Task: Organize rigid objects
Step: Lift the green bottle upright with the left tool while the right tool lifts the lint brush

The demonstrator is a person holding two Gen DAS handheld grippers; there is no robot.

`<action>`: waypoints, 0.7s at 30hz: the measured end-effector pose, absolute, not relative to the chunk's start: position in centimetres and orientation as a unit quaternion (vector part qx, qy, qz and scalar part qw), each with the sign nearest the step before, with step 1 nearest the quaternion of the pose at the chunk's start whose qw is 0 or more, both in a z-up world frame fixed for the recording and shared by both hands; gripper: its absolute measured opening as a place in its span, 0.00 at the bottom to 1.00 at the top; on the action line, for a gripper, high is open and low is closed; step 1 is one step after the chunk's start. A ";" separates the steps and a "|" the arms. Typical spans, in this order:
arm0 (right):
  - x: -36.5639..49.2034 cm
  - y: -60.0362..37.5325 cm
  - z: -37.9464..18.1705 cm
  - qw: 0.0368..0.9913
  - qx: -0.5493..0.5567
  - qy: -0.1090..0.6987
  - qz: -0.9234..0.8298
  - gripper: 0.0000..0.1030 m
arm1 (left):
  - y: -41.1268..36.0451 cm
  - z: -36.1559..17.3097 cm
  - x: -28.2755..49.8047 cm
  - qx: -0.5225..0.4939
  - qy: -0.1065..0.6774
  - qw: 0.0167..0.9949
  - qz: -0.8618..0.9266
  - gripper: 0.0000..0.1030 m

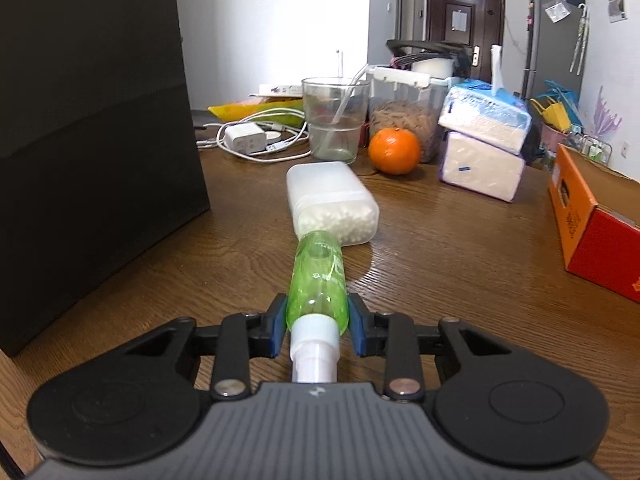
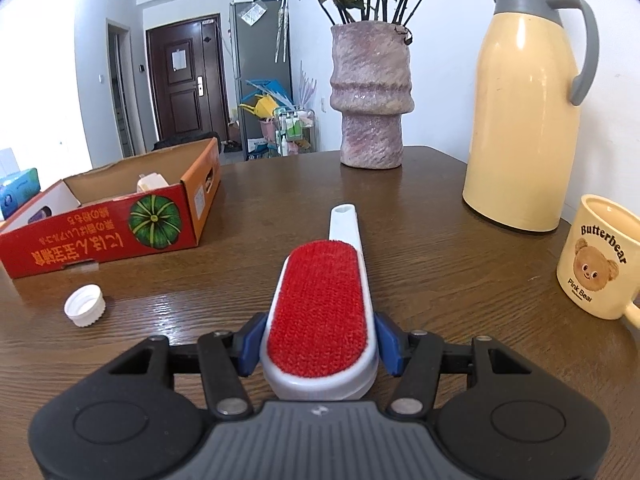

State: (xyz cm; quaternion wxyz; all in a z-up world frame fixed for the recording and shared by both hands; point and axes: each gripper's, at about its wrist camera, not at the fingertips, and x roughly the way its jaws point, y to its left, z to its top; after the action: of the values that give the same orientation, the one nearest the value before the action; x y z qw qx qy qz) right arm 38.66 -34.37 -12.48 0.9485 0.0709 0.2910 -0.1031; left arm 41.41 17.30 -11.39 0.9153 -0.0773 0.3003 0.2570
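Observation:
My left gripper is shut on a green spray bottle with a white cap, held lengthwise, its base pointing at a translucent box of cotton swabs lying on the wooden table. My right gripper is shut on a white lint brush with a red pad, its handle pointing away over the table. An orange-red cardboard box stands open to the left in the right wrist view and shows at the right edge in the left wrist view.
A big black box stands at left. Behind the swab box are a glass, an orange, tissue packs and a charger with cables. A white bottle cap, a vase, a thermos and a bear mug show in the right wrist view.

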 end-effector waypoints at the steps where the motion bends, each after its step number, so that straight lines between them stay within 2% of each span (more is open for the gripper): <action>1: 38.4 -34.3 -12.4 0.949 0.072 0.288 -0.102 0.55 | 17.1 -11.3 41.3 -0.076 0.299 0.917 0.254 0.30; 11: 38.3 -33.9 -12.9 0.945 0.068 0.303 -0.101 0.54 | 17.1 -12.2 41.7 -0.085 0.330 0.907 0.247 0.32; 12: 38.4 -33.9 -13.0 0.945 0.069 0.304 -0.101 0.54 | 17.1 -12.2 41.8 -0.084 0.328 0.907 0.249 0.34; 13: 38.4 -33.9 -13.0 0.944 0.069 0.305 -0.101 0.54 | 17.1 -12.2 41.9 -0.082 0.328 0.908 0.248 0.42; 14: 38.4 -33.9 -13.1 0.944 0.069 0.306 -0.101 0.54 | 17.1 -12.3 42.0 -0.079 0.328 0.907 0.251 0.46; 16: 38.6 -33.9 -13.2 0.943 0.068 0.309 -0.103 0.54 | 17.1 -12.4 42.5 -0.072 0.331 0.905 0.257 0.46; 19: 38.8 -33.9 -13.4 0.941 0.067 0.314 -0.106 0.54 | 17.5 -12.5 42.9 -0.074 0.332 0.903 0.263 0.55; 21: 38.9 -33.9 -13.5 0.941 0.067 0.315 -0.107 0.54 | 17.8 -12.6 43.1 -0.074 0.331 0.902 0.266 0.55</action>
State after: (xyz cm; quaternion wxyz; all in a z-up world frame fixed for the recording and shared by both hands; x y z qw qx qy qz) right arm 38.90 -33.86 -13.46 0.9407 0.0674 0.3150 -0.1065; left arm 43.14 17.81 -12.62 0.9022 -0.0739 0.3313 0.2661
